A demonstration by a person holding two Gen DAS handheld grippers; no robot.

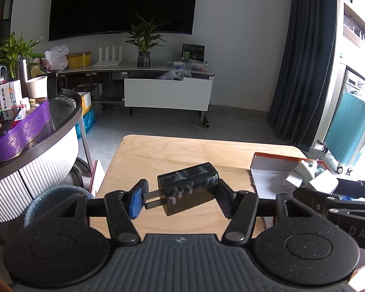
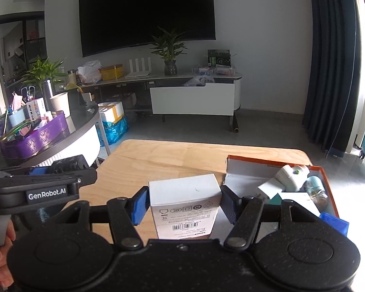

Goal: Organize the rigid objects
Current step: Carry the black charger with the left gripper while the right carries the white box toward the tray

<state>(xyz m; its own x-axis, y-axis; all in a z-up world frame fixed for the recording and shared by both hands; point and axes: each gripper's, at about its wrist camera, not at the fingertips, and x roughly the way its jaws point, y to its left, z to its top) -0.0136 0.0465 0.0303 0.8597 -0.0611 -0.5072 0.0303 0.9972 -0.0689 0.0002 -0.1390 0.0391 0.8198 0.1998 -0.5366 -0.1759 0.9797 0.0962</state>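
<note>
A black plug adapter (image 1: 188, 188) with two metal prongs hangs above the wooden table (image 1: 158, 155), clamped in my left gripper (image 1: 180, 198); the prongs touch the blue left pad and the body presses the right one. My right gripper (image 2: 182, 205) is shut on a small white box (image 2: 186, 202) with a barcode label facing the camera. An orange-rimmed open box (image 2: 250, 170) at the table's right holds white adapters (image 2: 290, 174) and other small items. In the right wrist view the left gripper (image 2: 60, 170) shows at the left edge, a hand (image 2: 0, 255) below it.
A round dark side table (image 1: 60, 119) with a purple tray (image 1: 24, 131) of clutter stands left of the wooden table. A bin (image 1: 48, 199) sits below its left corner. A teal suitcase (image 1: 348, 126) and dark curtain (image 1: 301, 60) are at the right. A TV console lies across the floor.
</note>
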